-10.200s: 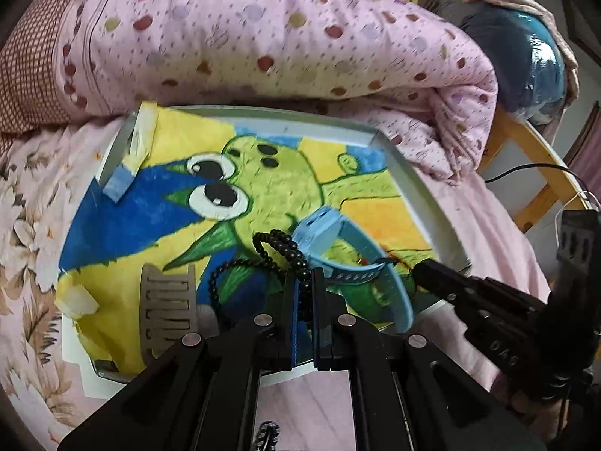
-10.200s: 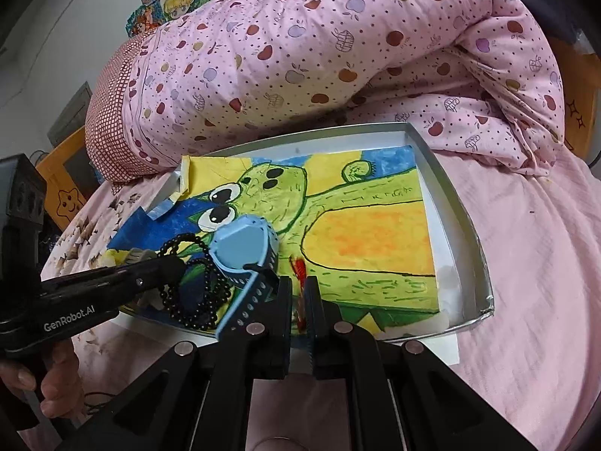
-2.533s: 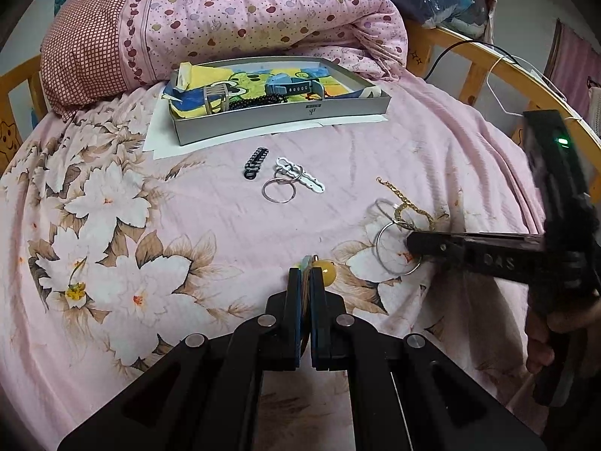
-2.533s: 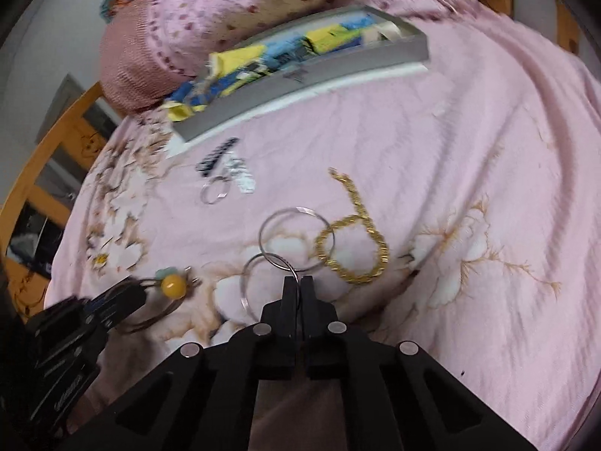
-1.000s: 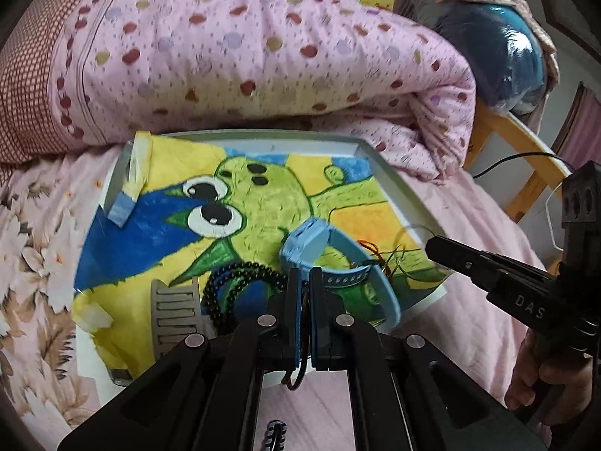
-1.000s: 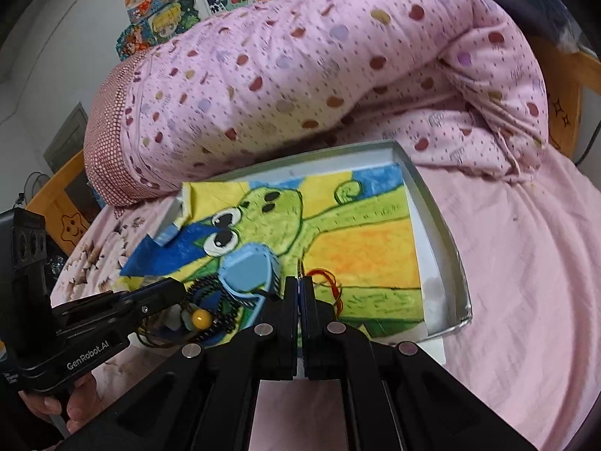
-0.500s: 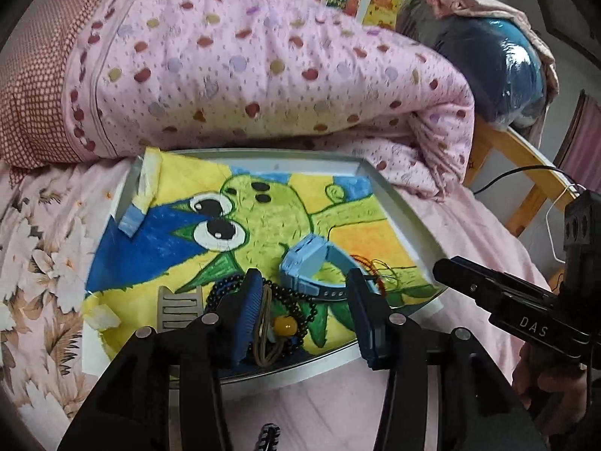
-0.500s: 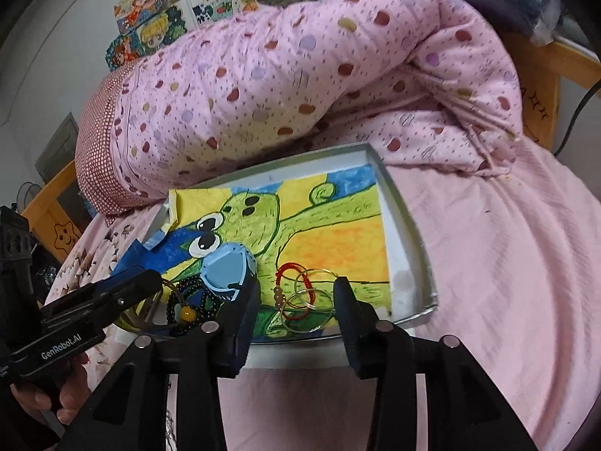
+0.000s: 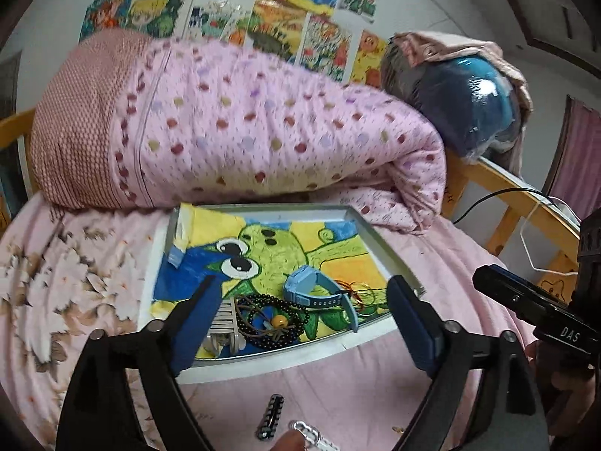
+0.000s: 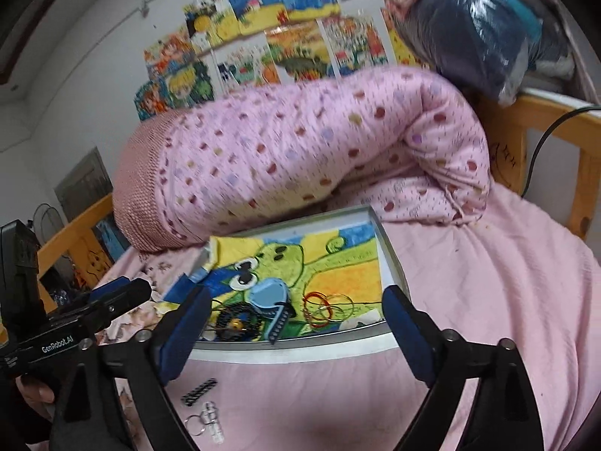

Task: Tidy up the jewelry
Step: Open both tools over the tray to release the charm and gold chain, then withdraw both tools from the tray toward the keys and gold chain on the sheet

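On the pink bed (image 9: 338, 387), tray (image 9: 379, 242) with blue watch (image 9: 313, 291), bead bracelet (image 9: 274, 319) and thin bangles (image 10: 326, 308) inside, both grippers' jaws wide open and empty above its near edge; risk of snagging loose bangles when reaching for black clip (image 9: 270, 415) outside.

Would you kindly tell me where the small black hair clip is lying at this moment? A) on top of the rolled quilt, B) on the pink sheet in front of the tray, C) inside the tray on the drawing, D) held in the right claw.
B: the black hair clip lies on the pink sheet, on the near side of the tray, outside its rim.
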Tool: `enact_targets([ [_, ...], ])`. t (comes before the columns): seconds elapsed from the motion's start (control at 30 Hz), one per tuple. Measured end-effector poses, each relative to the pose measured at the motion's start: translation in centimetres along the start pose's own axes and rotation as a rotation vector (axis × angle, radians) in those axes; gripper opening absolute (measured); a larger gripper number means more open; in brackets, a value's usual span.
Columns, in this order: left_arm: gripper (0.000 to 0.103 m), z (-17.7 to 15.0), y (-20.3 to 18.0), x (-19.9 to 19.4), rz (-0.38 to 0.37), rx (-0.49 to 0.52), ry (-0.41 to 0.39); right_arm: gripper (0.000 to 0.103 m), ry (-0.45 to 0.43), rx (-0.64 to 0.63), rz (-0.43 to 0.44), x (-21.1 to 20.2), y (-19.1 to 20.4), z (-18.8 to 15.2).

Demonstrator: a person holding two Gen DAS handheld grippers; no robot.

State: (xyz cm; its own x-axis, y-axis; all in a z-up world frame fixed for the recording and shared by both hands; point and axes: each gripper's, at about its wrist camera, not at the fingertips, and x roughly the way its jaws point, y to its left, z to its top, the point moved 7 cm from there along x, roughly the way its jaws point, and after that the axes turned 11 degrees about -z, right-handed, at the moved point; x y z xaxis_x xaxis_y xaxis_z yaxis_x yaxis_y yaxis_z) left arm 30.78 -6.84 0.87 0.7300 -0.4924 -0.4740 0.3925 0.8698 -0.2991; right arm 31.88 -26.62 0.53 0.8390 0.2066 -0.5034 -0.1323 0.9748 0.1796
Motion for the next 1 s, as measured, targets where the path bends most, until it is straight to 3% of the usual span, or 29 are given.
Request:
enact_targets([
  [0.33,0.096,-0.2,-2.3,-6.6,0.003,0.033,-0.078,0.103,-0.057,-0.002,0.007,-5.9,1.5,-0.8],
  [0.4,0.101,-0.5,-2.8,-8.1,0.009,0.035,-0.097,0.103,-0.069,-0.008,0.006,-7.2,1.7,-1.1],
  [0.57,0.101,-1.7,-3.7,-11.1,0.012,0.056,-0.117,0.103,-0.072,-0.029,-0.003,-10.0,2.2,-2.6],
  [1.0,0.101,-8.1,-4.0,-14.1,0.019,0.096,-0.024,0.103,0.052,-0.076,-0.042,-12.9,2.7,-8.9],
])
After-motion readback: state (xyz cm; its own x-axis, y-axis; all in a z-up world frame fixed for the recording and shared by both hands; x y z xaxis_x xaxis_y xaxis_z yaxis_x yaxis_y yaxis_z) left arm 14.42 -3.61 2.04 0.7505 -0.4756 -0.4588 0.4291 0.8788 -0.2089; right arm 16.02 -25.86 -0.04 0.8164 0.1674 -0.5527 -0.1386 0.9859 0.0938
